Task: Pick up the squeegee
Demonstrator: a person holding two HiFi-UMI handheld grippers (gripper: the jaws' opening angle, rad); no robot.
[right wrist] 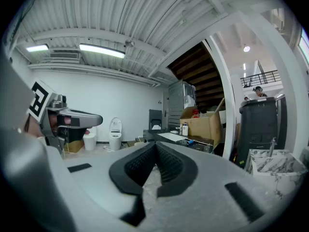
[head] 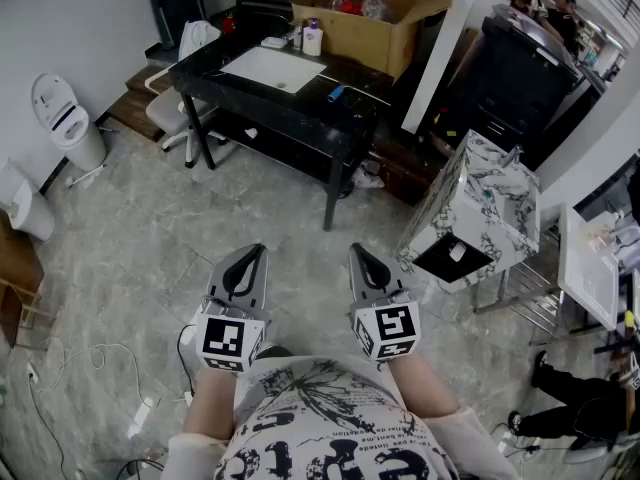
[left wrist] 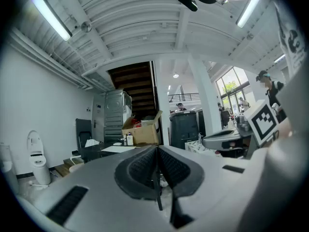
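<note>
Both grippers are held side by side close to my body, above the grey marble floor, pointing at a black table [head: 345, 118]. The left gripper [head: 256, 252] is shut with nothing between its pads, and its tips meet in the left gripper view [left wrist: 157, 149]. The right gripper [head: 358, 250] is likewise shut and empty [right wrist: 155, 145]. A small blue object [head: 335, 94] lies on the table's right part, well ahead of both grippers. It is too small to tell whether it is the squeegee. It also shows in the right gripper view [right wrist: 190, 141].
The table carries a white sheet [head: 272, 69] and a white bottle [head: 313, 39]. A cardboard box [head: 365, 23] stands behind it. A marble-patterned cabinet [head: 480, 203] is at the right, a toilet [head: 62, 118] and a white chair [head: 175, 113] at the left. Cables [head: 100, 363] lie on the floor.
</note>
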